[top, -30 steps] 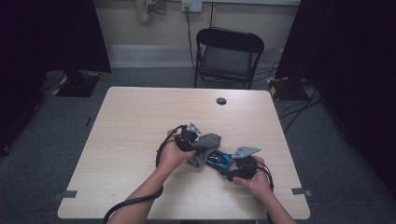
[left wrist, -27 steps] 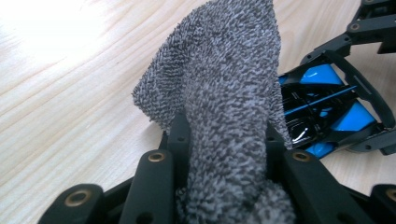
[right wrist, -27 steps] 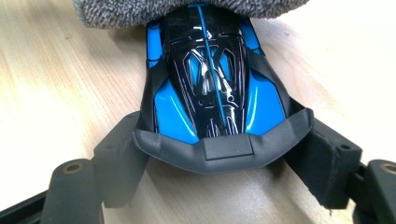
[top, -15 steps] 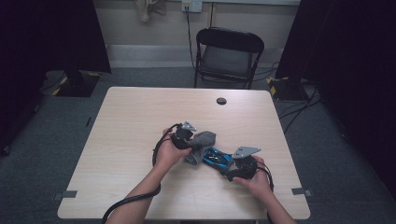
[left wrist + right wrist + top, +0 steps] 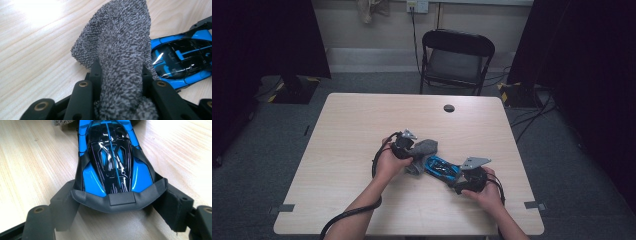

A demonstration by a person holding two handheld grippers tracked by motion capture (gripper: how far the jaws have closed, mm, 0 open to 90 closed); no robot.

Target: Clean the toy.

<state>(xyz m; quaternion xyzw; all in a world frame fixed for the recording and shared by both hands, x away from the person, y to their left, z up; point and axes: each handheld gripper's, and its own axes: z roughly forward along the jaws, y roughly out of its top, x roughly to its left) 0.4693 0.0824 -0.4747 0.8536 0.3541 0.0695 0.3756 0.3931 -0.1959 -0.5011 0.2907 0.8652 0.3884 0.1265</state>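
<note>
A blue and black toy car lies on the light wooden table. My right gripper is shut on the car's rear end. In the right gripper view the jaws clamp both sides of the car at its dark rear wing, with the right gripper low in the frame. My left gripper is shut on a grey fluffy cloth just left of the car's front. In the left gripper view the cloth bulges up between the left gripper's jaws, and the car lies to the right.
A small black round thing sits near the table's far edge. A black folding chair stands behind the table. A cable trails from the left gripper over the near edge.
My left gripper has moved a little to the left with the cloth, drawing it toward the car's front end. The right gripper and the car have stayed put.
</note>
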